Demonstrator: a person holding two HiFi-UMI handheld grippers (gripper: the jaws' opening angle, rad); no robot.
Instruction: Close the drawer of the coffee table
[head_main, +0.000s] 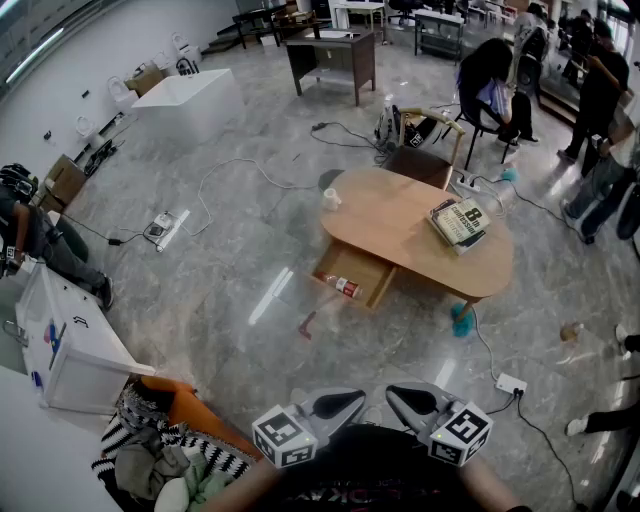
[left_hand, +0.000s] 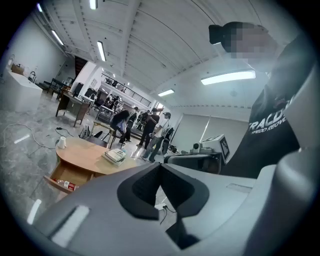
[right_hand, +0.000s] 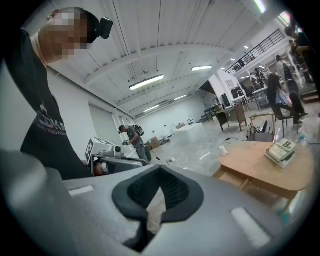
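Note:
An oval wooden coffee table (head_main: 400, 215) stands mid-floor, well ahead of me. Its drawer (head_main: 352, 275) is pulled out toward me, with a small bottle (head_main: 343, 286) lying inside. On the top are a white cup (head_main: 331, 199) and a book (head_main: 459, 222). My left gripper (head_main: 355, 401) and right gripper (head_main: 396, 394) are both shut and empty, held close to my chest with their tips facing each other, far from the table. The left gripper view shows its shut jaws meeting at the gripper (left_hand: 161, 170), with the drawer (left_hand: 67, 179) at lower left. In the right gripper view the gripper (right_hand: 160, 175) is shut and the table (right_hand: 265, 172) lies to the right.
A small red object (head_main: 308, 323) lies on the floor in front of the drawer. A teal object (head_main: 461, 320) and a power strip (head_main: 511, 384) with cables lie by the table's right end. A chair (head_main: 425, 160) stands behind the table. A white cabinet (head_main: 70, 340) is at near left; people stand at back right.

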